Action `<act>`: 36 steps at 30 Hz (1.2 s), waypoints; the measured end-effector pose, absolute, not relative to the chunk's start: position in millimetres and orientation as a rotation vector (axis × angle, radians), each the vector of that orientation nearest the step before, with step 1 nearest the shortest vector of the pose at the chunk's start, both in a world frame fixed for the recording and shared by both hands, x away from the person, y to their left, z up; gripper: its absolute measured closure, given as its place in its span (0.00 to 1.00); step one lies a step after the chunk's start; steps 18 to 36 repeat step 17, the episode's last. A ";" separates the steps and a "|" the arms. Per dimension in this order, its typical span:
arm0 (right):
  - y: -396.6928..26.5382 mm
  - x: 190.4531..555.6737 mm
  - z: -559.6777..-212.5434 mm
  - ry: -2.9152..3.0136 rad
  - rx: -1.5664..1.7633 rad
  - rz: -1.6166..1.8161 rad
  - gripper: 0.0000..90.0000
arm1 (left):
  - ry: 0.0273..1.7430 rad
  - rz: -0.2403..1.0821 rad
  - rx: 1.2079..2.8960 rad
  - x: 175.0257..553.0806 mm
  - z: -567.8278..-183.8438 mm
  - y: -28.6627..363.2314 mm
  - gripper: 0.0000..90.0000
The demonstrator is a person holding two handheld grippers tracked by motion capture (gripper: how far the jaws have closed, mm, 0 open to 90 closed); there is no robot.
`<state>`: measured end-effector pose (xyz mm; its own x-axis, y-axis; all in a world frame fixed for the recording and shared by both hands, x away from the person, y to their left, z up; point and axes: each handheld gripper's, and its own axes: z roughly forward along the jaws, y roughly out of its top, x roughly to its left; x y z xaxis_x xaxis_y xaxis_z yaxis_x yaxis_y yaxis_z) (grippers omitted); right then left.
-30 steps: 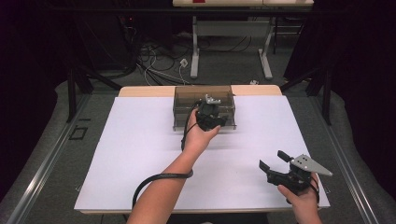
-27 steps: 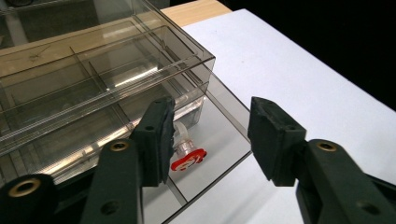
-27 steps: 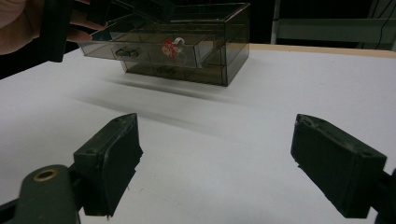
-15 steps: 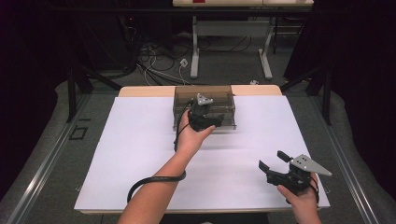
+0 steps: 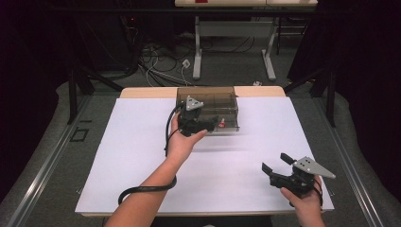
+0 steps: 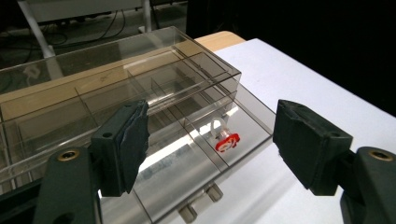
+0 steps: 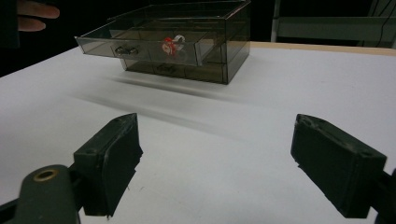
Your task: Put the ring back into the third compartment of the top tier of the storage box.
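A smoky clear drawer box (image 5: 208,101) (image 6: 140,93) (image 7: 205,42) stands at the back middle of the white table. Its upper drawer (image 7: 135,46) (image 6: 243,126) is pulled out, with a small red and white piece (image 5: 221,124) (image 6: 227,142) (image 7: 170,45) lying inside. My left gripper (image 5: 211,124) (image 6: 212,135) hovers just in front of that drawer. Its jaws have just been opening and now stand open with nothing between them. My right gripper (image 5: 275,163) (image 7: 215,158) is held low over the front right of the table, open and empty.
The white table top (image 5: 142,156) is bare around the box, with a wooden edge (image 5: 146,92) behind it. A black cable (image 5: 142,189) trails from the left gripper along the forearm. Beyond the table are desk legs (image 5: 196,56) and floor cables (image 5: 156,56).
The left hand has drifted left along the front of the box and a little up, and its grey top plate has come into sight. The right hand has stayed still.
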<state>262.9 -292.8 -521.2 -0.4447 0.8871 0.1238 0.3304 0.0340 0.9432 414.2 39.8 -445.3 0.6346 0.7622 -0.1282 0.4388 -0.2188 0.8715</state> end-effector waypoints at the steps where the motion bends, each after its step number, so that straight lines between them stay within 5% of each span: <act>1: -292.8 262.9 -521.2 1.810 1.232 1.413 0.17 | 0.956 0.394 1.851 412.3 -444.8 42.2 0.30; 16: -292.6 262.2 -520.6 1.801 1.232 1.413 0.17 | 0.910 0.340 1.802 376.2 -446.0 90.3 0.01; 36: -292.6 262.2 -520.2 1.794 1.228 1.418 0.17 | 0.907 0.338 1.802 373.6 -446.5 94.3 0.00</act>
